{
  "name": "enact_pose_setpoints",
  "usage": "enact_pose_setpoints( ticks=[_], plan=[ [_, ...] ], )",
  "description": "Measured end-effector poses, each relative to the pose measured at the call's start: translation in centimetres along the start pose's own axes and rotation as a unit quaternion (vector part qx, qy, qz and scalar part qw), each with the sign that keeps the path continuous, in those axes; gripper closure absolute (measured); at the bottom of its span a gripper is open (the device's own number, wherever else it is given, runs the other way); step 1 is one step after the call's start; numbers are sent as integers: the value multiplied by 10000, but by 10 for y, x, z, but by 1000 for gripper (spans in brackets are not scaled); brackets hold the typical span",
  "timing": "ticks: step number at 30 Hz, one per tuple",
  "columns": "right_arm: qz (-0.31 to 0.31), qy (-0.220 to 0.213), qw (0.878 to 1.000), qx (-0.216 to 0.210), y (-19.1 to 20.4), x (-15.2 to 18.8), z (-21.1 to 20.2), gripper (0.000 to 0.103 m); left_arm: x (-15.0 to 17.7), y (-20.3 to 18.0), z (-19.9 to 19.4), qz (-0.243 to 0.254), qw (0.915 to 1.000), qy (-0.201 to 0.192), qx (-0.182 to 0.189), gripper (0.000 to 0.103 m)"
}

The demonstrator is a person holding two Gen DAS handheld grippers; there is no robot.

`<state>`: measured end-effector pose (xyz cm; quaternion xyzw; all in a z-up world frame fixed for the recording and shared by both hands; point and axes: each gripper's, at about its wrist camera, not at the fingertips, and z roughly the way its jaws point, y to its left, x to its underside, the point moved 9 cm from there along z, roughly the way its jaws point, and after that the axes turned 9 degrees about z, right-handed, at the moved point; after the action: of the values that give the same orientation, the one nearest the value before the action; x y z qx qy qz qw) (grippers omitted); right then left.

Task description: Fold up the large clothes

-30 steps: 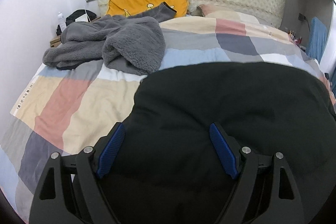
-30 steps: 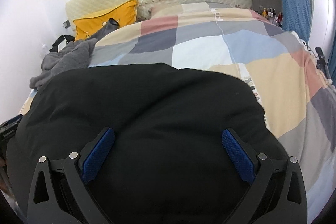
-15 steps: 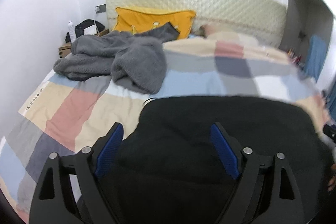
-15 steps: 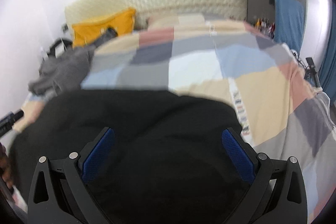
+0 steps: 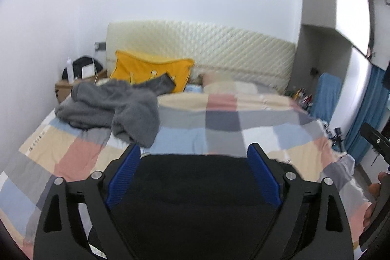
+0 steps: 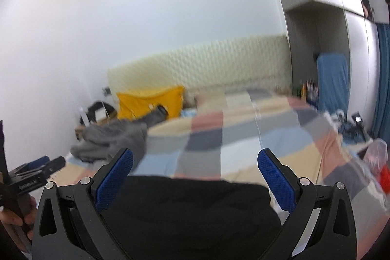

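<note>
Both tools have tilted up from the black garment (image 5: 195,199), left tool (image 5: 193,177) and right tool (image 6: 195,179) gaping wide, empty

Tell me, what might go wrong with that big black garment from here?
Both grippers look open: the left gripper and the right gripper have their jaws spread wide, with the black garment below them, apparently unclamped. It may slump and lose its fold. The grey fleece lies heaped on the checked duvet nearby, so the two garments could tangle. Both views are blurred, so a regrasp could miss the edge.
</note>
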<state>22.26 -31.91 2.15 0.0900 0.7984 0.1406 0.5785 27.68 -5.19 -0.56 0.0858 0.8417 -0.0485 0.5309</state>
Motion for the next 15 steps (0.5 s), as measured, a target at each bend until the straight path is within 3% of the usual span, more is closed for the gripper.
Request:
enact_pose_setpoints(
  ticks=[1, 5, 15],
  plan=[
    [-14, -80, 10000, -57, 5, -5, -7, 0, -4, -2, -8, 27, 10000, -76, -4, 0],
    [-136, -367, 9989, -239, 28, -20, -44, 0, -19, -8, -46, 99, 9992, -394, 44, 0],
    [-313, -938, 9936, -554, 71, -32, -130, 0, -29, -31, -128, 478, 9962, -702, 205, 0]
  ],
)
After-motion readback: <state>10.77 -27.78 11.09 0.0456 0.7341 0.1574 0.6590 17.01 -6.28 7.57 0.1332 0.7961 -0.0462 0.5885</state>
